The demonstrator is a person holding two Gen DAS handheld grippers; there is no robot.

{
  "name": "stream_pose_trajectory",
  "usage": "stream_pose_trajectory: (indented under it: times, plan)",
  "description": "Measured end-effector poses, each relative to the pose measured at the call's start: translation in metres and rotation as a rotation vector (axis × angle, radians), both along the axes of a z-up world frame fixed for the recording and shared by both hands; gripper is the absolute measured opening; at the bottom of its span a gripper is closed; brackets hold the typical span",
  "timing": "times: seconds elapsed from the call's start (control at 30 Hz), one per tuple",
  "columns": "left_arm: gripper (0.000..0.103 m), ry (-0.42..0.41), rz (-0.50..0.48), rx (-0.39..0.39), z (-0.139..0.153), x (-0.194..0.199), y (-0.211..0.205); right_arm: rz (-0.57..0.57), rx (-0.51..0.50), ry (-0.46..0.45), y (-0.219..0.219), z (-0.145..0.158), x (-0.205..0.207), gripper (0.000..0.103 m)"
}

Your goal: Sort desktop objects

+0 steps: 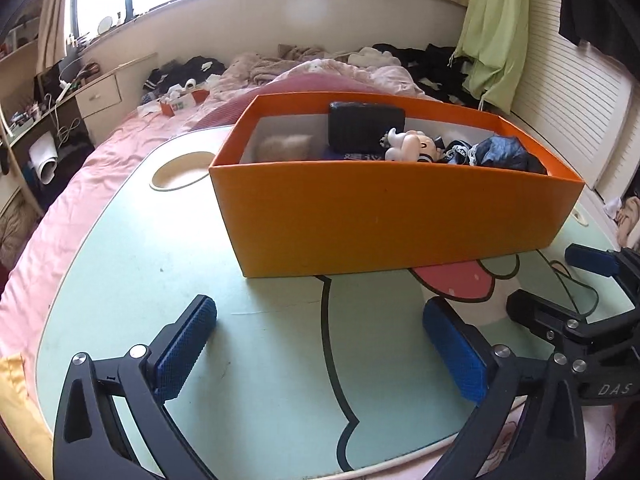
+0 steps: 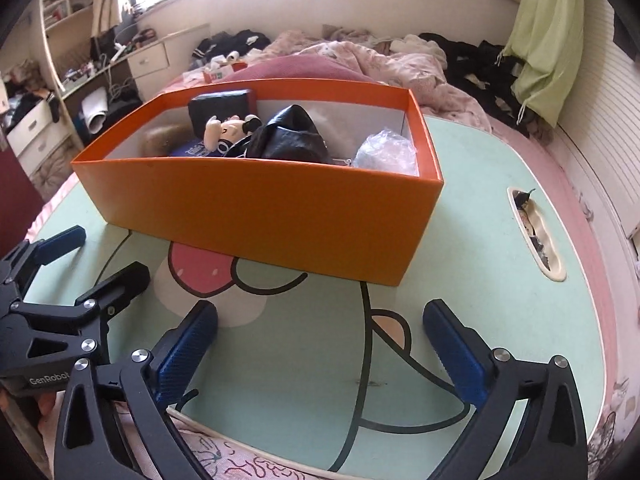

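Observation:
An orange box (image 1: 384,216) (image 2: 264,208) stands on a mint-green lap table (image 1: 152,304) (image 2: 480,240) set on a bed. Inside lie a black case (image 1: 366,126) (image 2: 220,110), a white cartoon figurine (image 1: 408,146) (image 2: 224,132), a dark crumpled pouch (image 2: 292,138), a fluffy tan item (image 1: 284,146) and crinkled clear plastic (image 2: 384,152). My left gripper (image 1: 320,332) hovers open over bare tabletop in front of the box, nothing between its blue pads. My right gripper (image 2: 320,332) is open too, empty, beside the left one. Each shows at the other view's edge.
The table has a round cup recess (image 1: 180,172) at its left and a narrow slot (image 2: 536,236) with small bits at its right. Around it lie pink bedding, rumpled clothes and a green cloth (image 2: 548,40). A cluttered desk (image 1: 60,96) stands left.

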State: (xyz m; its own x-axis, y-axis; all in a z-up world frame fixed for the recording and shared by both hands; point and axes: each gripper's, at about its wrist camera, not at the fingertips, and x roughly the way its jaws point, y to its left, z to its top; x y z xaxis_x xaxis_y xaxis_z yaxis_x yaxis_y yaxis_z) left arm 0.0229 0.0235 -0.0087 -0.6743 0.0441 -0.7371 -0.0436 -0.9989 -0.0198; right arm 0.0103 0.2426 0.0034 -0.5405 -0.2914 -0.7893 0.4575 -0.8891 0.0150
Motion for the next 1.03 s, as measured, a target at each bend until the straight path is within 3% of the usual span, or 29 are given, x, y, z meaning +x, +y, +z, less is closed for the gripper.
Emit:
stream_pose_trajectory:
  times: [1.03]
  plan:
    - [0.103, 0.034, -0.042, 0.003, -0.0021, -0.0023, 0.0007, 0.000, 0.001, 0.000, -0.0017, -0.0003, 0.0008, 0.103]
